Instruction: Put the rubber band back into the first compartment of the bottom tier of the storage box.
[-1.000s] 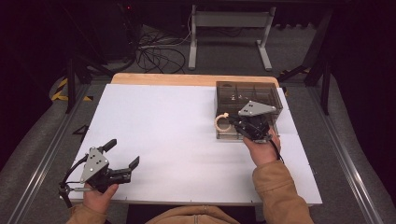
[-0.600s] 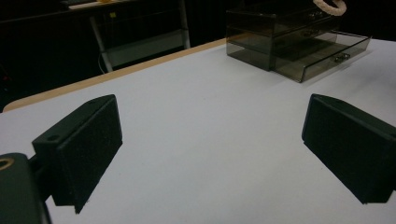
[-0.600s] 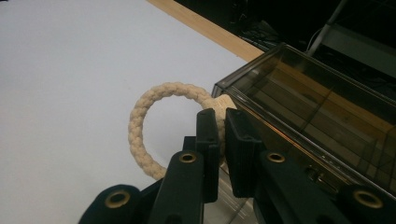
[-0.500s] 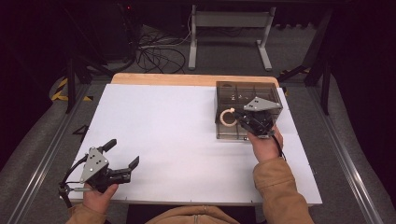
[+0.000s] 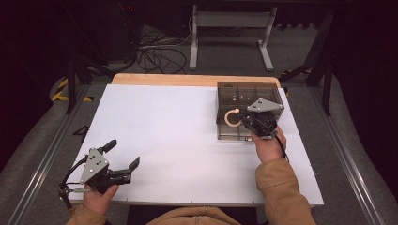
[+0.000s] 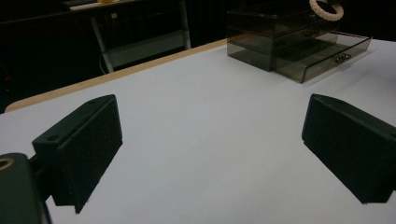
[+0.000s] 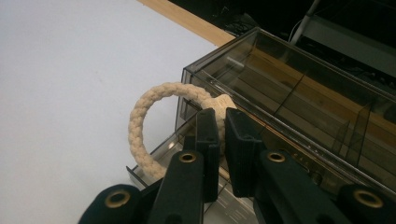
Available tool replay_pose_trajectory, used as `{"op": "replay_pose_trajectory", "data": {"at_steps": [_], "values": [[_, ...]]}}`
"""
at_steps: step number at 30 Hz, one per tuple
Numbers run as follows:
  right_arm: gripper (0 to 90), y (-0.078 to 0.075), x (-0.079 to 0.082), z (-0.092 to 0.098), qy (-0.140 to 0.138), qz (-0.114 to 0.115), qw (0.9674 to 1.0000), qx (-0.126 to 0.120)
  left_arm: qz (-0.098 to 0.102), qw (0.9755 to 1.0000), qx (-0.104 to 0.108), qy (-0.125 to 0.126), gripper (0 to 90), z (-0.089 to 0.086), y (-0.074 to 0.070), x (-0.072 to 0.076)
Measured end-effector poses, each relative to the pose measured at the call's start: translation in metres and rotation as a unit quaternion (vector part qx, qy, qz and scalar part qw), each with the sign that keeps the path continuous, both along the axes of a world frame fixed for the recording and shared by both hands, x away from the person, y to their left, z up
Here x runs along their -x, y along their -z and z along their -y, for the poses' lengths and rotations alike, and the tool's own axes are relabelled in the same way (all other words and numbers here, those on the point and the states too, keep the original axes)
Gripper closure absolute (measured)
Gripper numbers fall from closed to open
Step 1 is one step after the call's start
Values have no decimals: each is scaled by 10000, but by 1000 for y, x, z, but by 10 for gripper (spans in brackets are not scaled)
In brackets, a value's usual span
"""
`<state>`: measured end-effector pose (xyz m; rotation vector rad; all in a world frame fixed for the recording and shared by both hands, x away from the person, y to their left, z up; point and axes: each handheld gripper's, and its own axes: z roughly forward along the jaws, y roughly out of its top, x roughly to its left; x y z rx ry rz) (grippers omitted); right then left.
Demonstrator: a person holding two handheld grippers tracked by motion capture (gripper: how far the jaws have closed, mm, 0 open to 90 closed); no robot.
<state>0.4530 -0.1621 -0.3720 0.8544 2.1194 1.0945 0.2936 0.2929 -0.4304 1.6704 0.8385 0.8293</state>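
A cream rope ring [image 5: 231, 117] [image 7: 140, 121] hangs in my right gripper [image 5: 241, 119] [image 7: 223, 116], which is shut on the ring's thick knot. The ring hovers over the near left part of a smoky clear drawer box [image 5: 248, 93] [image 7: 289, 93] at the table's right back. Its lowest drawer [image 6: 327, 56] is pulled out towards the person. My left gripper [image 5: 123, 153] [image 6: 210, 149] rests low near the front left edge of the white table [image 5: 178, 122], jaws wide apart with nothing between them. Far off in the left gripper view, the ring [image 6: 327, 8] shows above the box [image 6: 280, 37].
A wooden strip [image 5: 187, 79] runs along the table's far edge. Behind it on the dark floor lie cables [image 5: 155, 56] and a metal stand's legs [image 5: 230, 28]. Metal rails [image 5: 42, 159] flank the table on both sides.
My right gripper has carried the ring slightly to the right and farther over the box. The left gripper has kept still.
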Motion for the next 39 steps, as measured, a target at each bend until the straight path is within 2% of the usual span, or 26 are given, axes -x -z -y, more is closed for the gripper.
{"op": "replay_pose_trajectory", "data": {"at_steps": [4, 10, 21, 29, 39], "values": [[847, 5, -2, -1, 6, 45, 9999, 160, 1, 10000, -13, 4, 55, 0, 0, 0], [847, 11, -7, 0, 59, -6, 9999, 134, -2, 10000, -13, 2, 55, 0, 0, 0], [845, 25, -14, -5, 143, -48, 9994, 302, -6, 10000, -12, 6, 55, 0, 0, 0], [845, 40, -21, -6, 212, -196, 9988, 405, -13, 10000, -5, 2, 55, 0, 0, -1], [845, 51, -26, -12, 241, -256, 9974, 627, -12, 10000, -12, -2, 55, 0, 0, -1]]}}
